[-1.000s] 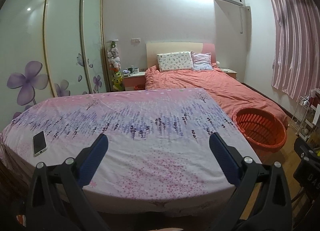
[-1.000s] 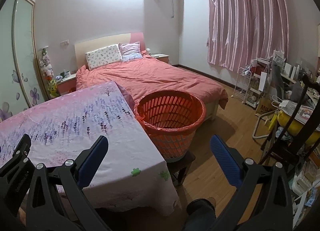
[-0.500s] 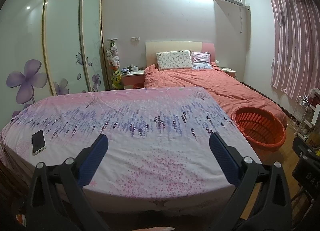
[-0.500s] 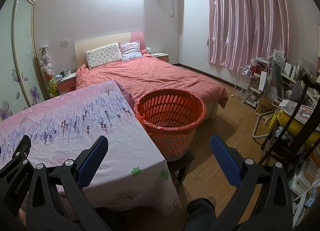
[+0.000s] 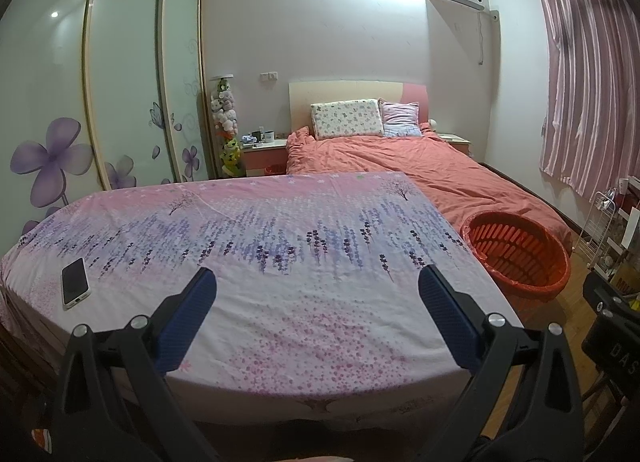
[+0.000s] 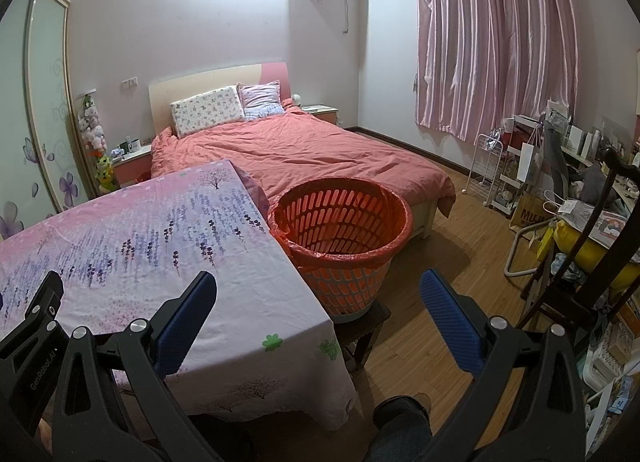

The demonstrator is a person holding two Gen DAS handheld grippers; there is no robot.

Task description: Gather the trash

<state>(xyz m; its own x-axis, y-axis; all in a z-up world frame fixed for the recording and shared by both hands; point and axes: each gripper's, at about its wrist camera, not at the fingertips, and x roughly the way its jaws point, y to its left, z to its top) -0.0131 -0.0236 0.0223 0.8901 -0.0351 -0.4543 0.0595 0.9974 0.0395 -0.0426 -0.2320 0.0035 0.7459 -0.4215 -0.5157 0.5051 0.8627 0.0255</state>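
the left hand-held gripper fills the bottom of its frame with blue pads spread wide and nothing between them, hovering above the near edge of a desk covered in a pink and purple flowered cloth. a phone lies flat at the lower left of that cloth, near the edge. no trash shows on the cloth in either view.

the right hand-held gripper is also spread wide and empty — its left pad sits over the cloth's near right corner, its right pad over the wooden floor. the orange basket stands at the middle of the right wrist frame, just beside the right edge of the desk, lined with a red bag and resting on a small dark stool; its inside looks empty. in the left wrist view it sits at the right middle.

behind, a bed with a coral cover reaches toward the upper centre — pink curtains hang at the upper right.
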